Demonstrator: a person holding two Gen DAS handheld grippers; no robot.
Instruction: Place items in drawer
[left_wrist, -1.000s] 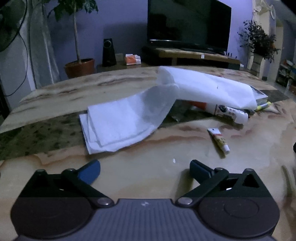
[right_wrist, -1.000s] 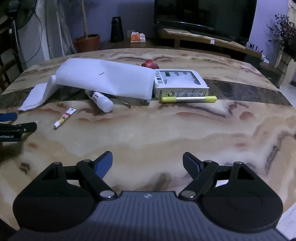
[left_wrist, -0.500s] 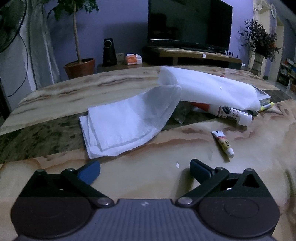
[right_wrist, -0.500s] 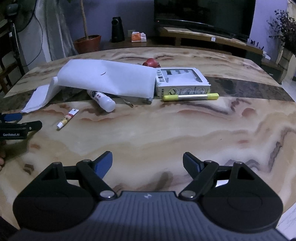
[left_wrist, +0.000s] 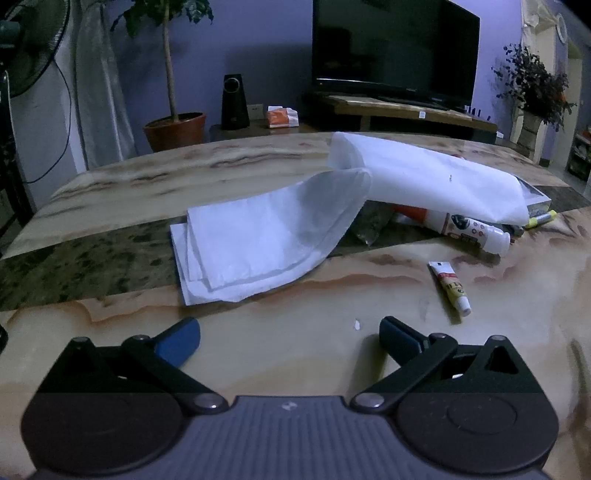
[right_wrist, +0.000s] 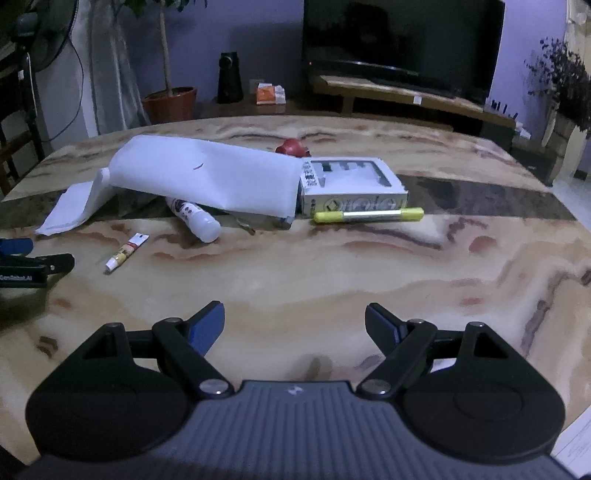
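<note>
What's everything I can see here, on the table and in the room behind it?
marble table: 1, tan with a dark band
white sheet: 1, draped over items
bottle: 1, white, half under the sheet
small tube: 1, white, lying alone
box: 1, white, right of the sheet
highlighter: 1, yellow, before the box
red object: 1, behind the sheet
television: 1, black, background
potted plant: 1, floor
speaker: 1, black
left gripper: jaws open, empty
right gripper: jaws open, empty
</note>
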